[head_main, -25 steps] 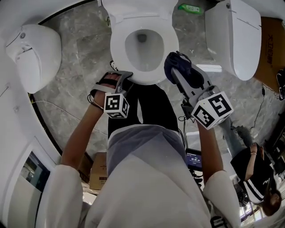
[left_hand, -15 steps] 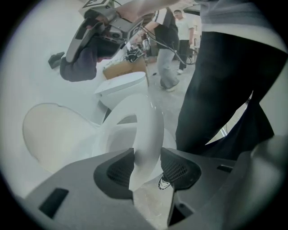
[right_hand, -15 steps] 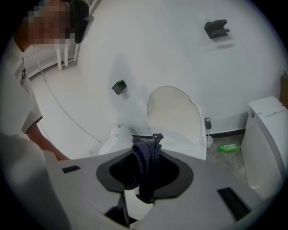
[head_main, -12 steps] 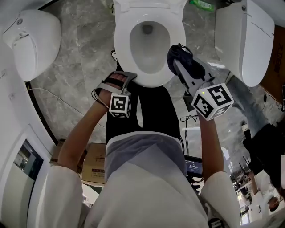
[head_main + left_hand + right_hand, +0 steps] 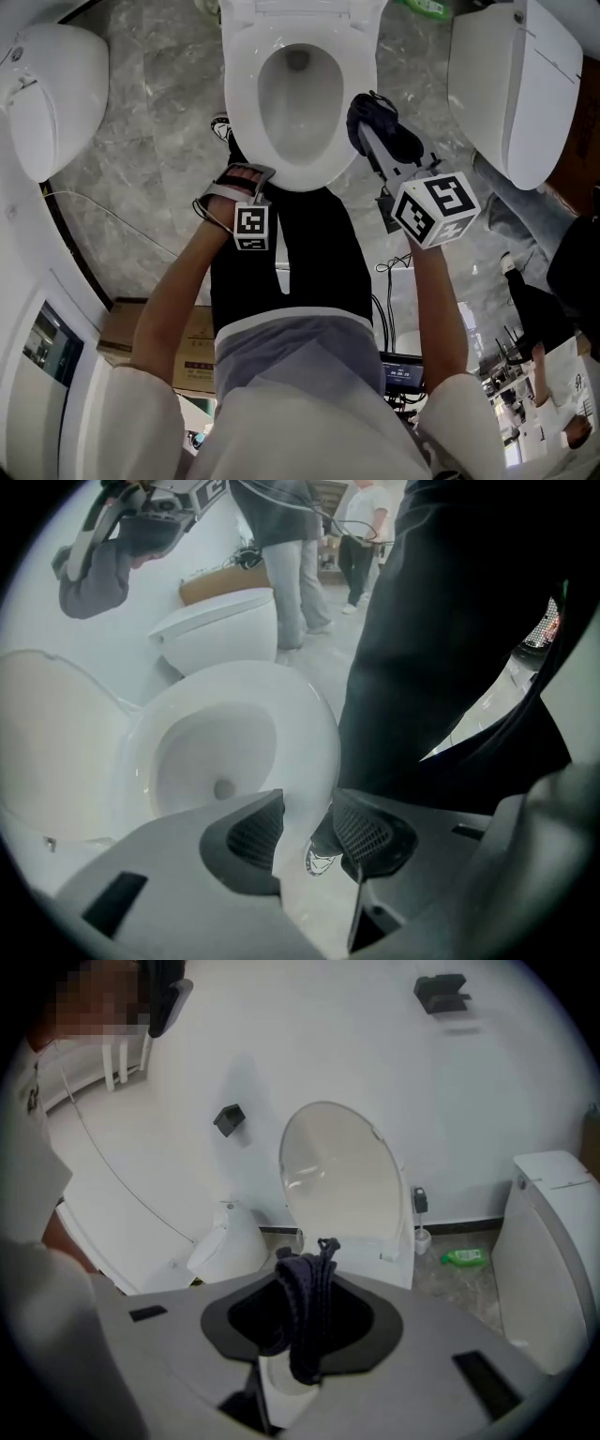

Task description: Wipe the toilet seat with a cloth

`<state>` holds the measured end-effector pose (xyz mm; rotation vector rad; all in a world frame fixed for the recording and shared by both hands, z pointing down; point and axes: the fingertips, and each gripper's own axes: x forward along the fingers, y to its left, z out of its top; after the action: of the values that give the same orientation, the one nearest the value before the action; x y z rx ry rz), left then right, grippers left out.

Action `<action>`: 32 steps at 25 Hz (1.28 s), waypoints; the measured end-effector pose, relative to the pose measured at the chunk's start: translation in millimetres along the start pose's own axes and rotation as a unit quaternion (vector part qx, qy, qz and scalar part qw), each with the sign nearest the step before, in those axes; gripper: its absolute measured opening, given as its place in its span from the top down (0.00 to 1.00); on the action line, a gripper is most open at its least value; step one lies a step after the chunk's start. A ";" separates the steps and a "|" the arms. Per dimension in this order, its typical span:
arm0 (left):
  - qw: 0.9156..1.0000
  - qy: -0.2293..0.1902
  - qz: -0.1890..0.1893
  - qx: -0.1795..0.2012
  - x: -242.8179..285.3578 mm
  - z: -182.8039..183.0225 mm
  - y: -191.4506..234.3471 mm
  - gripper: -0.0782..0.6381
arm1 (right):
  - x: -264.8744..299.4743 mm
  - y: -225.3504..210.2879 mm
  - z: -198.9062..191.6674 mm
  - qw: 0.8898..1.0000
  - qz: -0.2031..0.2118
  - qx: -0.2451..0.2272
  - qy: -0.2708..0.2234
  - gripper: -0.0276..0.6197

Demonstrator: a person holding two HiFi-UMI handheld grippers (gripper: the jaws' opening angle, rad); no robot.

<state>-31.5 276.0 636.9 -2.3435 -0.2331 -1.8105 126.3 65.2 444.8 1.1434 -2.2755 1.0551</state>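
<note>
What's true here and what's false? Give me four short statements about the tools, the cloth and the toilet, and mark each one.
1. The right tool holds a dark cloth. True.
2. The left tool is clamped shut on something. False: its jaws have just been opening and stand apart, gripping nothing.
3. The toilet has its lid raised. True.
4. The green bottle lies in the toilet bowl. False: it lies on the floor beside the toilet.
</note>
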 end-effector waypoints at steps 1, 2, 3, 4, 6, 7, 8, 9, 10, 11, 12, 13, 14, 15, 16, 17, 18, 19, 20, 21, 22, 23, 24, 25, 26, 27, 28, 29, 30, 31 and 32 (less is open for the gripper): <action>1.000 0.003 -0.002 -0.004 5.0 -0.5 -1.1 0.67 | 6.2 -10.8 -4.0 1.000 -0.012 -0.001 0.002 0.80; 1.000 0.005 -0.002 -0.008 10.0 -0.6 -1.9 0.67 | 12.5 -22.6 -8.2 1.000 -0.028 -0.003 0.005 0.80; 1.000 0.007 -0.002 -0.011 15.0 -0.7 -2.7 0.67 | 19.0 -34.4 -13.0 0.999 -0.046 -0.005 0.008 0.80; 1.000 0.008 -0.001 -0.014 19.9 -1.0 -3.5 0.67 | 26.1 -45.8 -18.1 0.998 -0.063 -0.006 0.012 0.80; 1.000 0.009 -0.001 -0.022 29.2 -2.3 -4.3 0.67 | 41.9 -66.1 -29.2 0.995 -0.095 -0.004 0.022 0.80; 1.000 0.009 -0.001 -0.026 33.3 -2.9 -4.6 0.68 | 50.1 -74.8 -35.0 0.994 -0.108 0.000 0.028 0.80; 0.999 0.009 -0.002 -0.030 37.0 -3.3 -5.1 0.68 | 58.3 -82.3 -40.8 0.992 -0.120 0.004 0.036 0.80; 0.999 0.009 -0.002 -0.035 40.2 -3.9 -5.8 0.68 | 66.2 -88.6 -46.5 0.991 -0.130 0.007 0.043 0.80; 0.999 0.008 -0.001 -0.041 43.0 -4.7 -6.6 0.68 | 74.0 -94.1 -51.8 0.989 -0.139 0.008 0.050 0.80; 0.999 0.008 0.000 -0.046 45.7 -5.9 -7.0 0.68 | 81.6 -99.0 -56.5 0.988 -0.147 0.009 0.056 0.80; 0.999 0.007 0.000 -0.051 48.3 -7.4 -6.8 0.68 | 89.1 -103.6 -60.5 0.986 -0.156 0.009 0.061 0.80; 0.998 0.007 0.001 -0.057 51.0 -8.8 -6.1 0.68 | 96.0 -107.8 -63.6 0.984 -0.164 0.009 0.064 0.80; 0.998 0.005 0.001 -0.064 53.7 -9.8 -5.5 0.68 | 102.2 -111.8 -66.1 0.983 -0.172 0.008 0.066 0.80; 0.997 0.002 -0.001 -0.072 56.3 -10.1 -5.4 0.68 | 107.5 -115.6 -68.2 0.982 -0.179 0.007 0.066 0.80; 0.997 -0.002 -0.004 -0.082 58.4 -10.1 -5.8 0.69 | 112.3 -119.2 -69.9 0.980 -0.186 0.006 0.066 0.80; 0.996 -0.004 -0.007 -0.090 60.2 -10.3 -6.6 0.69 | 116.7 -122.8 -71.6 0.979 -0.194 0.006 0.066 0.80; 0.996 -0.005 -0.011 -0.094 61.5 -10.9 -7.6 0.69 | 121.2 -126.6 -73.3 0.977 -0.202 0.006 0.066 0.80; 0.996 -0.004 -0.015 -0.092 62.6 -11.9 -8.4 0.69 | 125.6 -131.1 -74.9 0.975 -0.210 0.008 0.066 0.80; 0.996 -0.003 -0.019 -0.086 63.7 -12.9 -8.7 0.69 | 130.0 -136.2 -76.1 0.973 -0.219 0.011 0.065 0.80; 0.996 -0.004 -0.024 -0.080 64.5 -13.7 -8.7 0.69 | 134.1 -141.8 -76.8 0.971 -0.229 0.014 0.064 0.80; 0.997 -0.007 -0.030 -0.076 65.0 -14.0 -8.6 0.69 | 138.0 -147.4 -77.2 0.969 -0.238 0.017 0.062 0.80; 0.997 -0.011 -0.036 -0.074 65.2 -13.9 -8.5 0.69 | 141.5 -152.7 -77.6 0.967 -0.246 0.021 0.060 0.80; 0.996 -0.017 -0.043 -0.074 65.1 -13.9 -8.2 0.69 | 144.8 -157.4 -78.0 0.965 -0.254 0.024 0.058 0.80; 0.996 -0.021 -0.049 -0.075 64.5 -14.9 -7.4 0.70 | 147.7 -161.2 -78.3 0.963 -0.260 0.028 0.056 0.80; 0.995 -0.023 -0.052 -0.077 63.5 -17.3 -6.3 0.73 | 150.6 -164.0 -78.1 0.962 -0.265 0.031 0.055 0.80; 0.995 -0.023 -0.054 -0.080 61.9 -21.0 -5.0 0.76 | 153.4 -165.7 -77.4 0.961 -0.269 0.031 0.055 0.80; 0.994 -0.021 -0.056 -0.087 59.5 -25.1 -3.7 0.80 | 156.1 -166.8 -76.4 0.960 -0.272 0.028 0.055 0.80; 0.993 -0.023 -0.059 -0.099 56.1 -28.5 -2.3 0.85 | 158.9 -167.4 -75.3 0.960 -0.275 0.025 0.055 0.80; 0.991 -0.030 -0.061 -0.119 51.6 -30.8 0.1 0.87 | 162.2 -167.8 -74.7 0.959 -0.275 0.022 0.056 0.80; 0.987 -0.040 -0.059 -0.145 46.3 -32.6 4.2 0.88 | 166.2 -167.9 -74.4 0.960 -0.275 0.020 0.056 0.80; 0.982 -0.051 -0.054 -0.176 40.5 -34.4 9.6 0.88 | 170.3 -168.0 -74.4 0.960 -0.275 0.018 0.057 0.80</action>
<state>-51.6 259.6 684.3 -2.7147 -0.0563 -1.9172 160.2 -30.6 673.8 1.5598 -1.6983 0.9076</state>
